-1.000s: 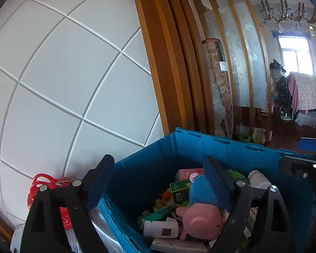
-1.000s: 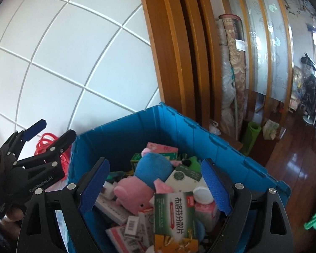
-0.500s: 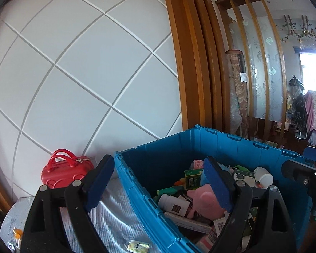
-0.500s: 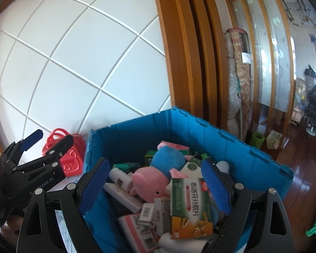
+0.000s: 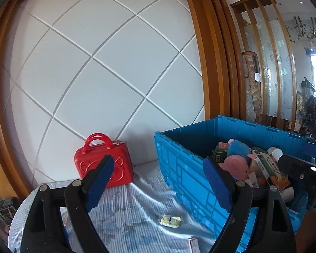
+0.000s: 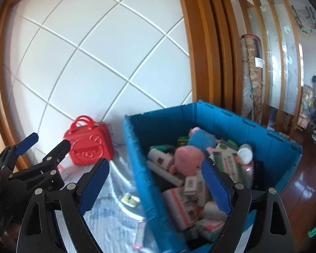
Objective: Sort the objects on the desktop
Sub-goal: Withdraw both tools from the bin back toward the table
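The left gripper [image 5: 158, 177] fills the bottom of the left wrist view with its blue-padded fingers [image 5: 100, 181] spread wide, holding nothing and touching nothing. The right gripper [image 6: 155, 181] sits the same way at the bottom of the right wrist view, jaws wide apart and empty.

At centre right of both views stands a blue plastic crate [image 5: 179, 168], heaped with sorted things: a pink-and-blue plush pig [image 6: 189, 156], a white bottle [image 6: 159, 158], a green-and-white medicine box [image 5: 271, 168] and more cartons with barcodes. The lower part of the heap is blurred in the right wrist view, and its labels cannot be read.

At left of centre a red toy suitcase [image 5: 104, 162] stands upright against the white panelled wall [image 5: 94, 73], on a pale patterned cloth [image 5: 126, 210]. Between the left gripper's fingers, on the cloth just beside the crate, lies a small yellow-green packet [image 5: 170, 220]. A small box [image 5: 193, 245] at the bottom edge is cut off. At the left edge of the right wrist view the left gripper [image 6: 44, 145] shows from the side, partly cut by the frame.
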A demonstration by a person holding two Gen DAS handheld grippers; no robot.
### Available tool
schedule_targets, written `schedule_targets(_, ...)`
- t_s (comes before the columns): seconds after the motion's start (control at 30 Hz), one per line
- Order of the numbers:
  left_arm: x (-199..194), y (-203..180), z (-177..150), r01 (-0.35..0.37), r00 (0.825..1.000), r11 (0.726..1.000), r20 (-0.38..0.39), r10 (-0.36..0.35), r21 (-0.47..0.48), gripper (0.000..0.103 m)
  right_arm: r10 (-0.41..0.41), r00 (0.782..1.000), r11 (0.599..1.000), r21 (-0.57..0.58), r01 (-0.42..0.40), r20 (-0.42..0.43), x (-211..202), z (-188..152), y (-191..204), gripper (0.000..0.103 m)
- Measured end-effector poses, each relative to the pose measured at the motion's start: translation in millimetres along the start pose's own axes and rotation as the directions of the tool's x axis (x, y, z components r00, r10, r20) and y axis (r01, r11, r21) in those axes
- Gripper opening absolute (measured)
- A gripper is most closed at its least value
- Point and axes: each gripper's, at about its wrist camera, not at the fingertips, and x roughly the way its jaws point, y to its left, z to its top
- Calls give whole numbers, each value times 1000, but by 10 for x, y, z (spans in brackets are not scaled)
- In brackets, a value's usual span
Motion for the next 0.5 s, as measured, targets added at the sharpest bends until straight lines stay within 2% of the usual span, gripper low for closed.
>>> schedule_targets(0.27, -469, 867, -299, -81, 996, 996, -28, 82, 24, 87, 45, 999, 999, 4, -45, -27, -285, -330, 835, 90)
schedule_targets(0.5, -646, 1356, -616, -124, 989, 992, -81, 125, 13, 87, 77, 993, 997, -24, -79, -84, -359, -633, 1420, 90)
